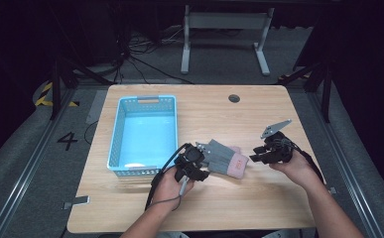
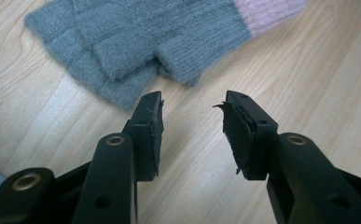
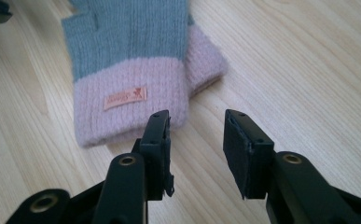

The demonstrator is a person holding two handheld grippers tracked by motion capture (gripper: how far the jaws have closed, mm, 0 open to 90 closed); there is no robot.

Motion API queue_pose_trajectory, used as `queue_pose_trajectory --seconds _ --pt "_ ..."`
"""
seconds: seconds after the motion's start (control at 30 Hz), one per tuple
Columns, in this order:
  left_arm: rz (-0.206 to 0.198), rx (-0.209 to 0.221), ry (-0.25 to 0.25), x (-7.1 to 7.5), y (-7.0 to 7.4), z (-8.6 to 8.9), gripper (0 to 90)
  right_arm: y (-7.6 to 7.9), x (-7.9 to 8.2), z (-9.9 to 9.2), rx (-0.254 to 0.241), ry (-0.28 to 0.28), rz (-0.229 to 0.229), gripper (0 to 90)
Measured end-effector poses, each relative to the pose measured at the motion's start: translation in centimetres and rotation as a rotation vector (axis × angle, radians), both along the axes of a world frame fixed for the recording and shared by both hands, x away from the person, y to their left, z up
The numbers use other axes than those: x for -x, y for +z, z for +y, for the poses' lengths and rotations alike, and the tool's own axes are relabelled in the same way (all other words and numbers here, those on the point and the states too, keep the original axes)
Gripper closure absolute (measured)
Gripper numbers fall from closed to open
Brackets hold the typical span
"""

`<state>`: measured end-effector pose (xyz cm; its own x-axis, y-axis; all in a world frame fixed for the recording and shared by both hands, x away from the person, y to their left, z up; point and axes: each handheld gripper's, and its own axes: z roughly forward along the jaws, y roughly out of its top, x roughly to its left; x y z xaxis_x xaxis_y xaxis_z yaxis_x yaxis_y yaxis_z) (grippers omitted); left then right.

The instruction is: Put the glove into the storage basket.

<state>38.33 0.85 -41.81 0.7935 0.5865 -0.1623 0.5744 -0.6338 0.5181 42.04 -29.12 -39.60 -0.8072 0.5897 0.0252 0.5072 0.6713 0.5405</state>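
Grey knitted gloves with pink cuffs (image 1: 224,157) lie stacked flat on the wooden table (image 1: 279,198), between my two grippers. My left gripper (image 1: 199,168) sits at the finger end, open, with bare wood between its jaws; in the left gripper view the gloves' grey fingers (image 2: 136,42) lie just beyond my left gripper's (image 2: 192,116) jaw tips. My right gripper (image 1: 255,157) is at the cuff end, also open and empty. In the right gripper view the pink cuff (image 3: 131,98) with a small orange label lies just ahead and left of my right gripper (image 3: 197,126).
A light blue plastic basket (image 1: 117,134) stands on the table to the left of my left hand. A round cable hole (image 1: 234,98) sits near the table's far edge. Bare wood lies in front of and to the right of the gloves.
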Motion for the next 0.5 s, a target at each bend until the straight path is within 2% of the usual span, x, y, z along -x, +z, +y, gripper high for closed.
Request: queue_pose_trajectory --seconds 0.17,0.33,0.5 --pt "-0.006 0.005 0.019 -0.2 -0.3 -0.2 57.0 -0.9 -0.2 -0.4 0.014 -0.005 0.033 61.4" --pt "-0.013 0.007 0.04 -0.5 -0.7 -0.6 53.6 -2.0 -0.4 0.0 0.042 0.018 0.05 61.4" --pt "-0.007 -0.006 0.033 -0.7 -1.1 -1.2 53.2 -2.5 -0.4 0.4 0.055 0.026 0.067 62.0"
